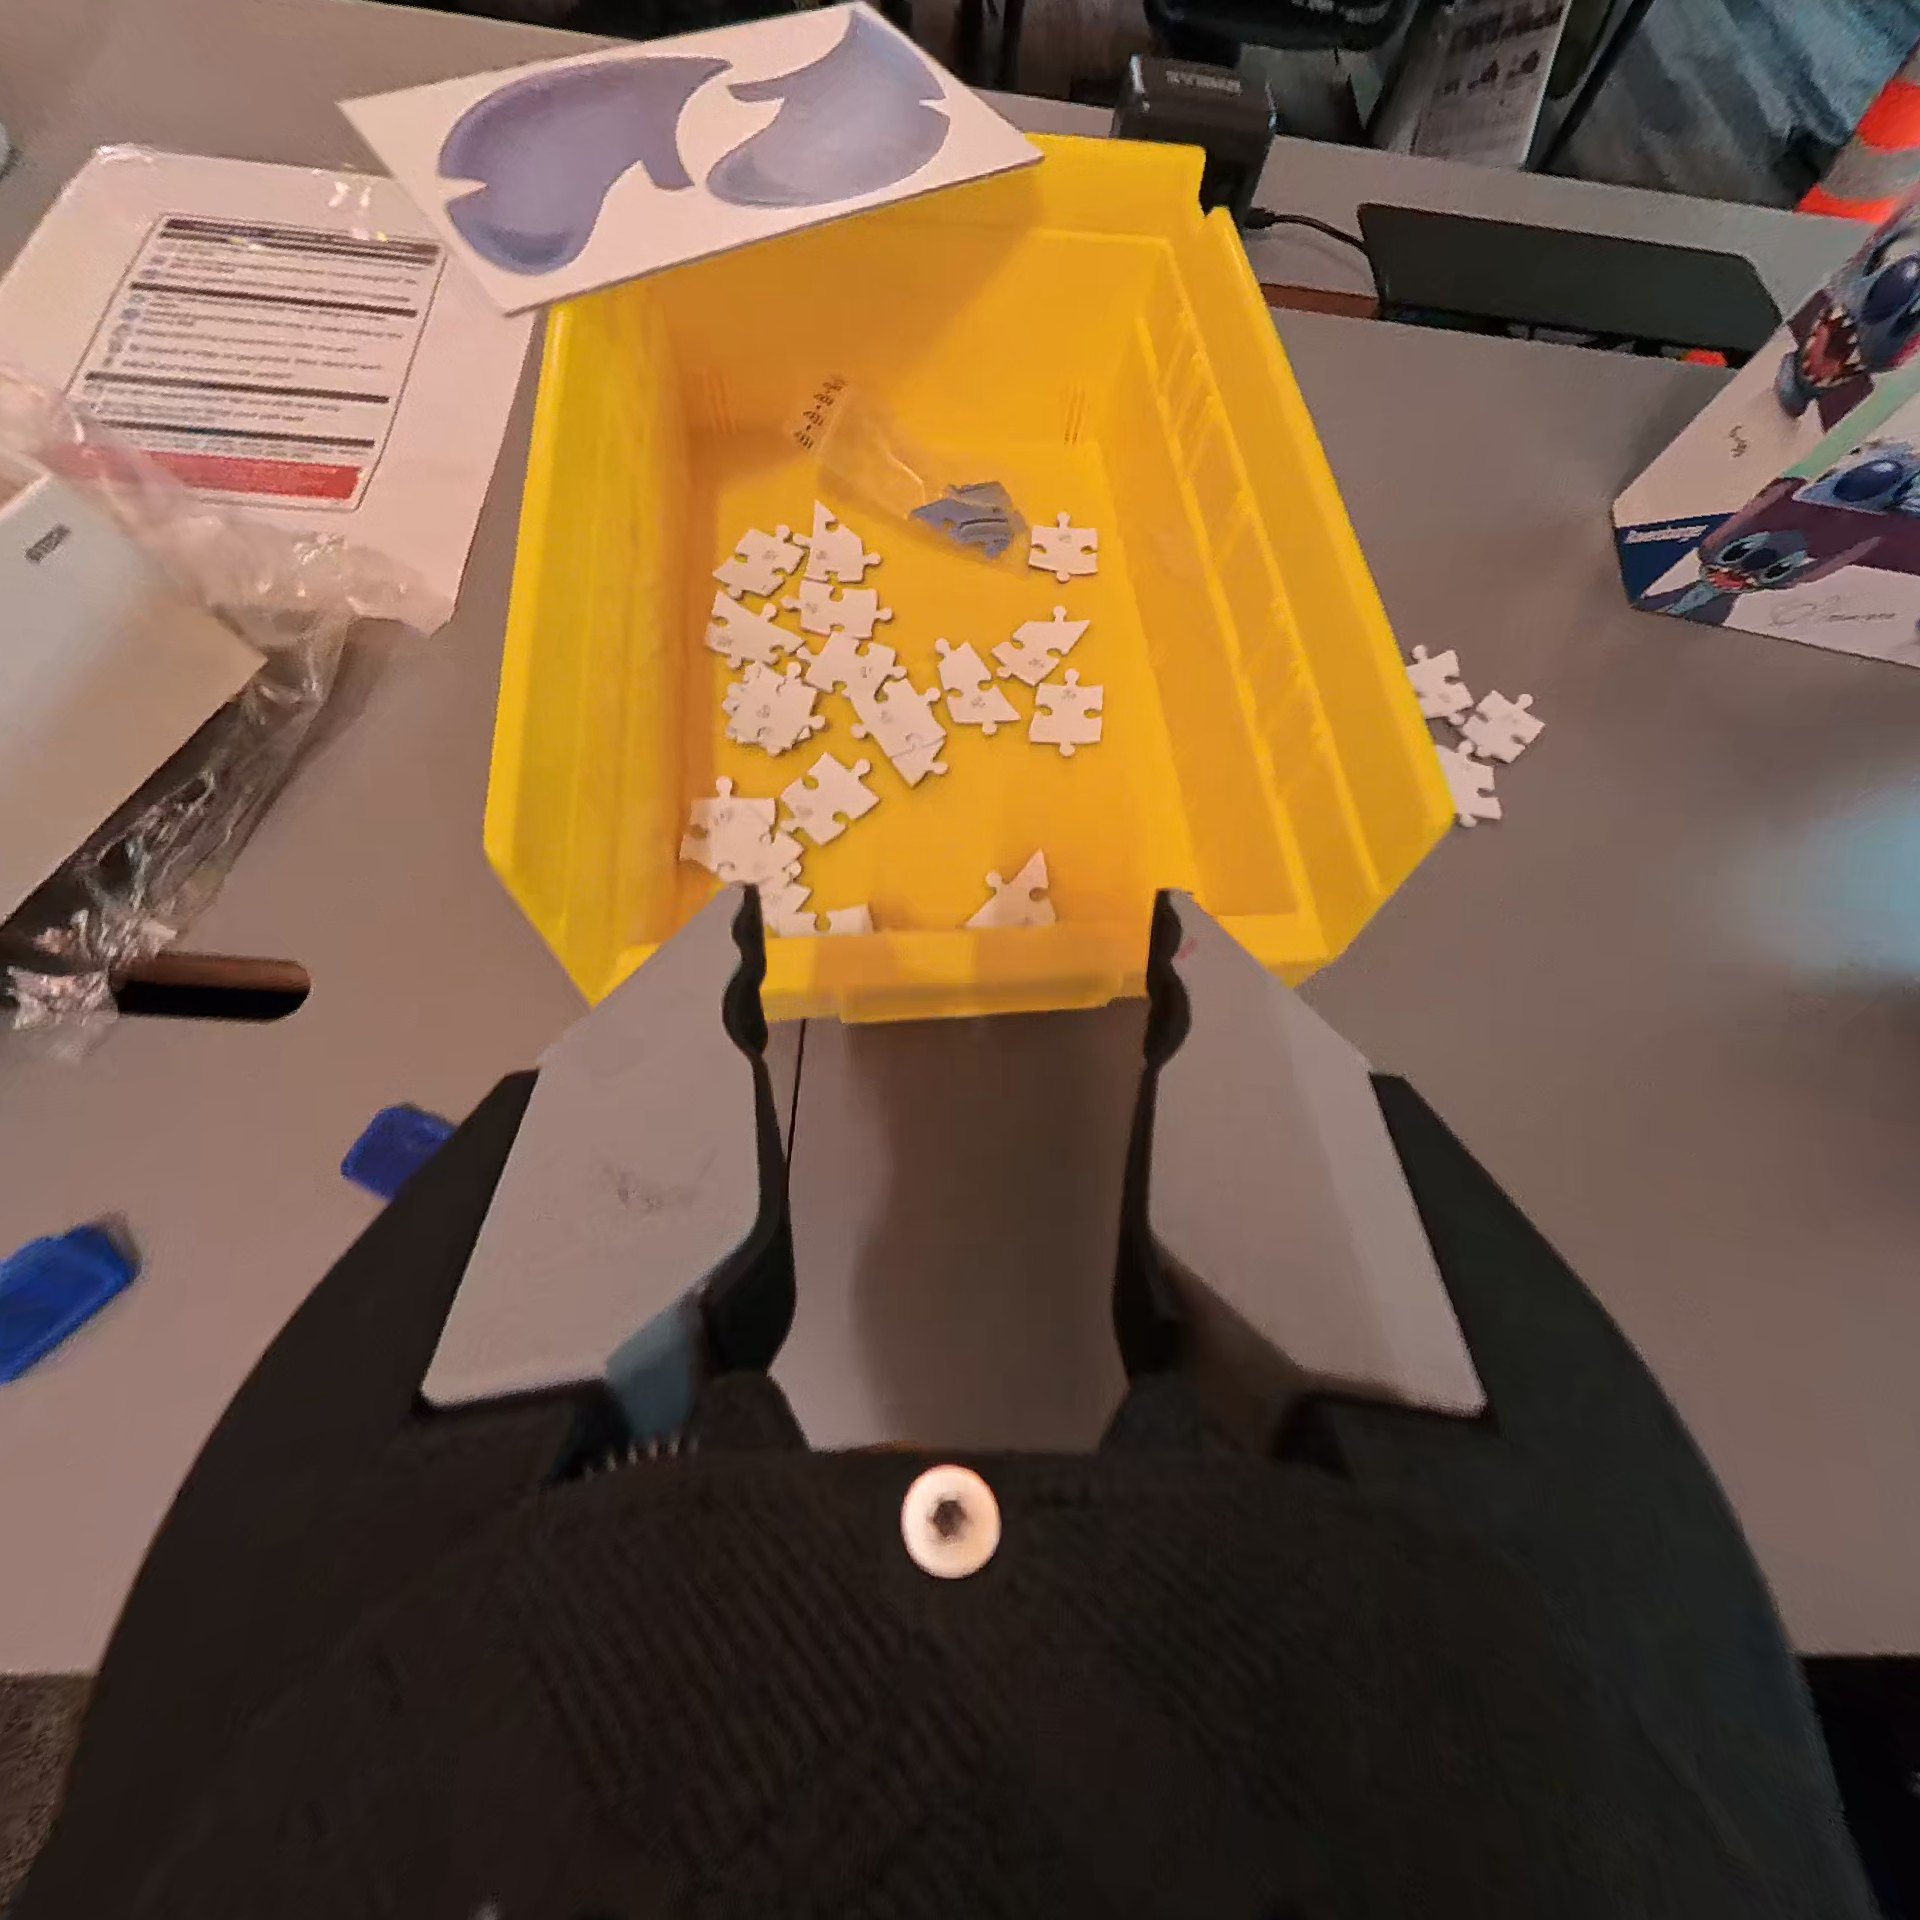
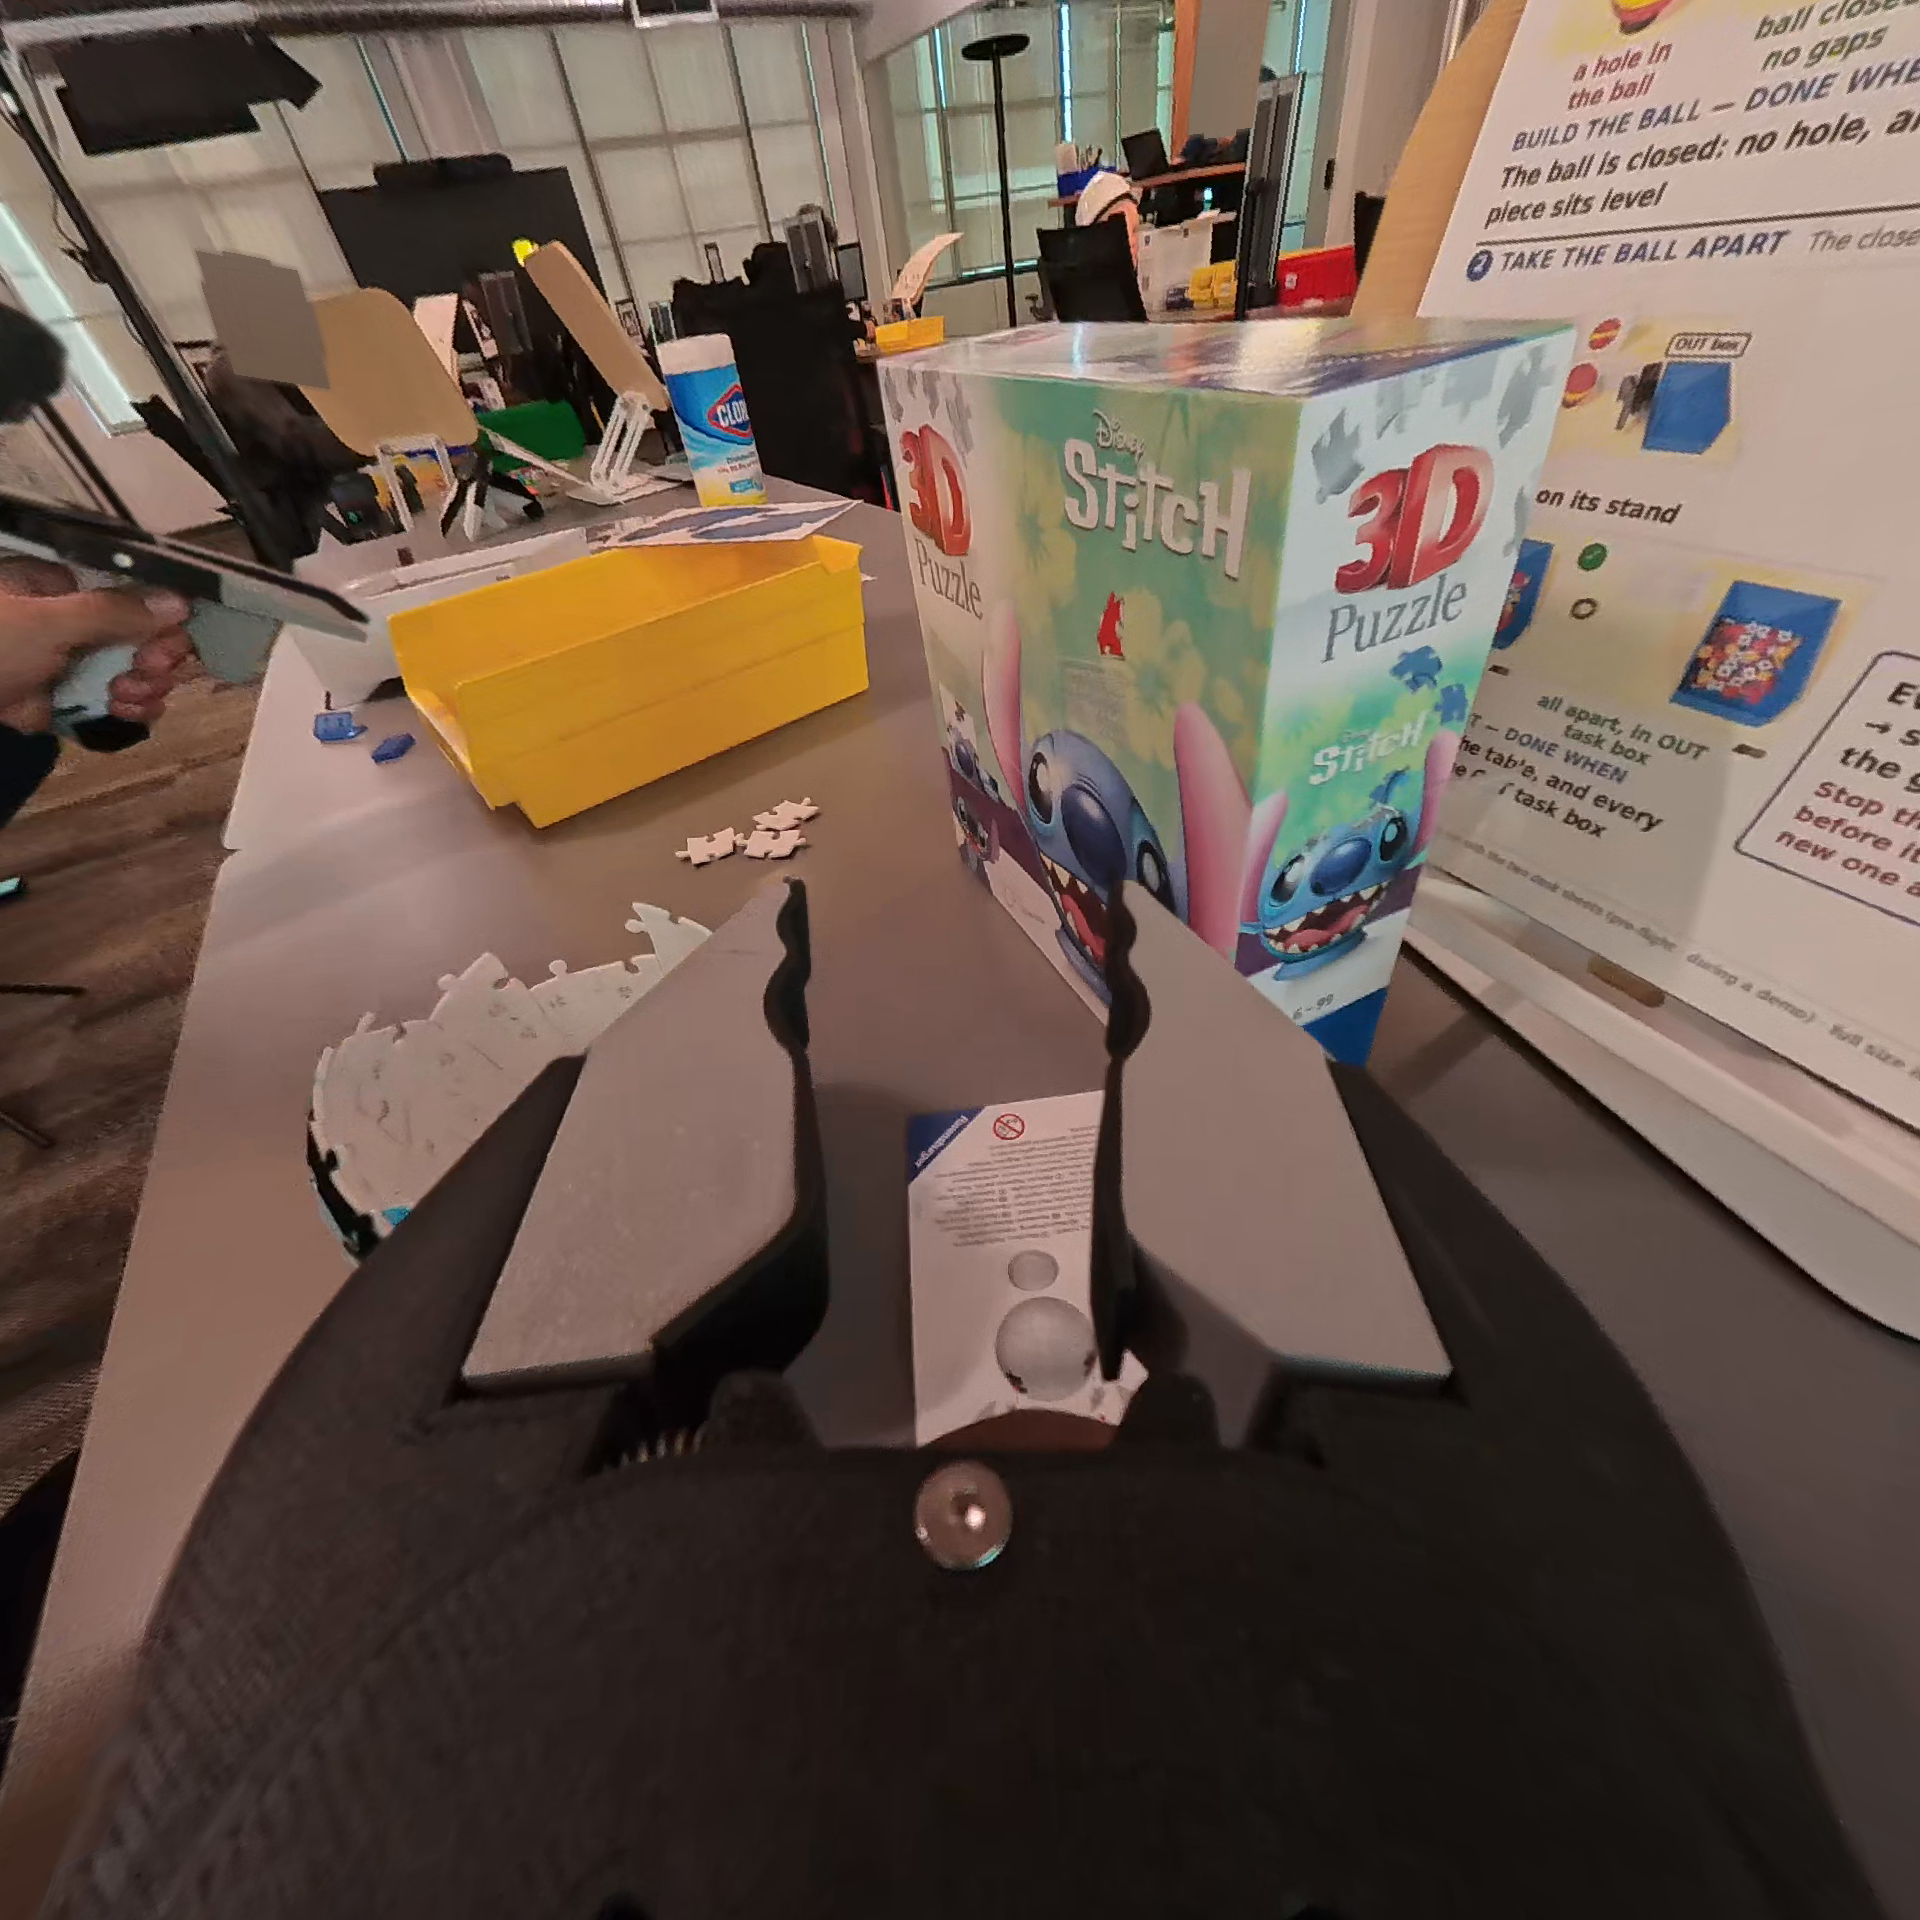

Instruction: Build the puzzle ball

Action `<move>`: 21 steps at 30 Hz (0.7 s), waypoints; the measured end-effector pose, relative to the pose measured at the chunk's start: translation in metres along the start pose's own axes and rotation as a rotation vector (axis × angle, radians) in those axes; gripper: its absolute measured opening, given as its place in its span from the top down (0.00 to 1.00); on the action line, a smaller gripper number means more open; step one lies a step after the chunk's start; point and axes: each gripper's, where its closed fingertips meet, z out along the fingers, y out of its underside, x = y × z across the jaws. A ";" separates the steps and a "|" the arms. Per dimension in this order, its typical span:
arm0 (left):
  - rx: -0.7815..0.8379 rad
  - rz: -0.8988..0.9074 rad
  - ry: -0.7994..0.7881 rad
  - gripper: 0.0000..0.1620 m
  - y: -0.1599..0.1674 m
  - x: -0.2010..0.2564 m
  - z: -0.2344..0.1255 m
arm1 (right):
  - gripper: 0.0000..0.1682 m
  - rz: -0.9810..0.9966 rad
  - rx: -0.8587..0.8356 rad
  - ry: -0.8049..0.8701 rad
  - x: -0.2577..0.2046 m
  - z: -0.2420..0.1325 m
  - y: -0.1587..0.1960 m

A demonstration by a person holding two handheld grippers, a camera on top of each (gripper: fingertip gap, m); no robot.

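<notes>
The partly built puzzle ball (image 2: pixel 457 1070), a white curved shell of joined pieces with a jagged open rim, sits on the grey tabletop (image 2: pixel 582 935) at about nine o'clock of the right gripper (image 2: pixel 951 914), just beside its left finger. Going by its shape, roughly a bowl is done and the upper part is still missing, so I judge the build well short of halfway closed.

Most of what is left lies in the yellow plastic bin (image 1: pixel 1226 582): a scatter of loose white puzzle pieces (image 1: pixel 883 686) face-down on its floor, with a small clear bag of blue parts (image 1: pixel 971 520) at twelve o'clock of them. A few more white pieces on the tabletop (image 1: pixel 1470 727) lie at three o'clock of the bin, touching its outer wall or nearly so.

The left gripper (image 1: pixel 961 904) hangs over the bin's near rim with its fingers apart and nothing between them. The right gripper's fingers are also apart and empty, over a white printed leaflet (image 2: pixel 1003 1247) lying flat below them.

Farther out, the colourful cardboard puzzle box (image 2: pixel 1226 644) stands at one o'clock of the right gripper, and a white card with blue ear shapes (image 1: pixel 686 145) rests across the bin's far corner.
</notes>
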 end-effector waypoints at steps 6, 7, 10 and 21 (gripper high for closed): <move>0.019 0.004 0.010 0.56 0.013 0.011 -0.010 | 0.65 0.004 -0.029 -0.012 -0.013 0.002 0.006; 0.030 0.015 0.012 0.55 0.012 0.013 -0.012 | 0.65 -0.014 -0.033 -0.004 -0.013 0.002 0.006; 0.052 0.043 0.007 0.56 0.007 0.013 -0.015 | 0.65 -0.088 -0.041 0.061 -0.008 0.004 0.008; 0.157 0.254 0.111 0.56 -0.076 0.010 0.046 | 0.64 -0.207 -0.001 0.342 0.066 0.015 0.019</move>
